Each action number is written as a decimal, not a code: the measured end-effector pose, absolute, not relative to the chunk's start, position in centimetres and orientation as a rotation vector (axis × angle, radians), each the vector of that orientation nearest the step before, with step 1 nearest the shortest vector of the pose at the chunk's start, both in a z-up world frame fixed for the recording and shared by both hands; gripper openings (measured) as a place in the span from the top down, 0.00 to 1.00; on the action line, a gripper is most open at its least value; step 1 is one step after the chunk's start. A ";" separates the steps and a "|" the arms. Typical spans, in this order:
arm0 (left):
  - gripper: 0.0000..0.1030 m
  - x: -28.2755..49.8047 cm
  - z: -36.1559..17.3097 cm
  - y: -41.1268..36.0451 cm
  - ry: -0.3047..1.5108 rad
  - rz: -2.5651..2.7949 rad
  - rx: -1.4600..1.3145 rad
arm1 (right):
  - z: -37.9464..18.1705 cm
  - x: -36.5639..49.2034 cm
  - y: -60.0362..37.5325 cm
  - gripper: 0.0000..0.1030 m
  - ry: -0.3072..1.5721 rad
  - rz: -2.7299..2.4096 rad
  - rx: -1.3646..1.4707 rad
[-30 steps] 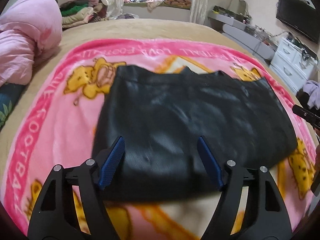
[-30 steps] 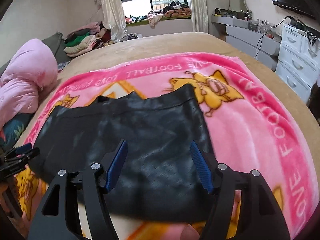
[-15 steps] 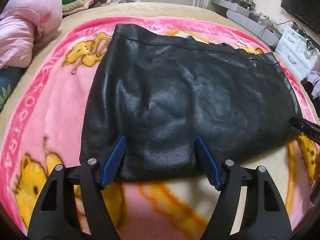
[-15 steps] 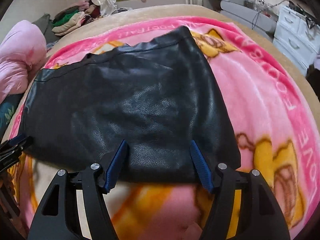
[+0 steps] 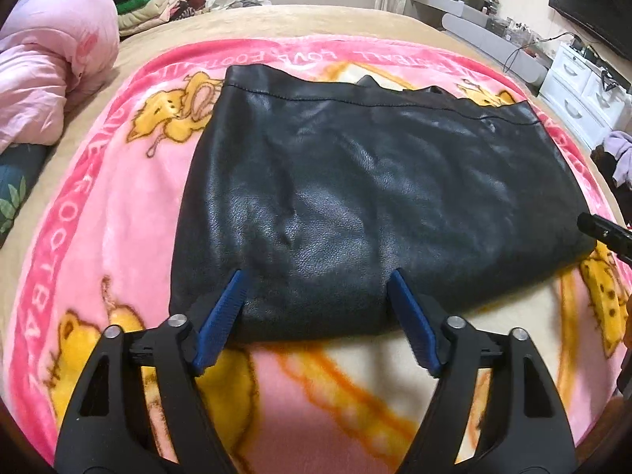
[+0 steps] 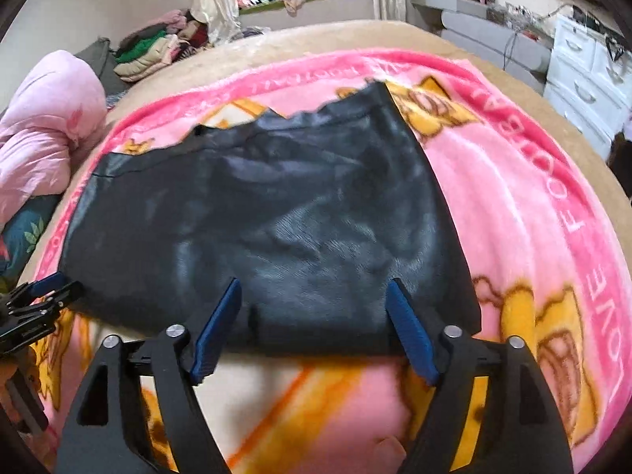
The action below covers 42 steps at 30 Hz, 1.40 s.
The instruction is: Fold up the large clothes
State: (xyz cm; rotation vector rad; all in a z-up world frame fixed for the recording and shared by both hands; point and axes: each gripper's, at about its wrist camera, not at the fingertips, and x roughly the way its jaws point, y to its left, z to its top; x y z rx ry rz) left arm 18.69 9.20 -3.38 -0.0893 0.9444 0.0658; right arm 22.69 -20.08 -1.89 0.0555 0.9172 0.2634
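black faux-leather garment [image 5: 371, 205], looks like a skirt or folded trousers, lies flat in the middle of the pink cartoon fleece blanket [image 5: 118, 205] on the bed, hem seam on the far side, near edge right under both tools.

left gripper [image 5: 316, 308] sits over the near-left part of that edge, jaws wide and opening, nothing pinched; the blue pads straddle the edge but don't press it. right gripper [image 6: 314, 312] is the same deal at the near-right part: wide, opening, leather between the pads but not clamped.

my read is the step here is grabbing the near edge to fold it over toward the far hem. to do it well i'd go low enough that one pad slips under all the layers, since this stuff is slick and stiff-ish and a shallow bite will slide off. clamp both sides at matching spots, lift together, keep the edge taut so the fold lands square. watch you don't snag the fleece underneath.
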 end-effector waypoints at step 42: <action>0.09 21.3 -3.2 16.0 0.912 0.172 -0.123 | -5.9 20.1 -6.0 0.54 0.936 0.463 -0.186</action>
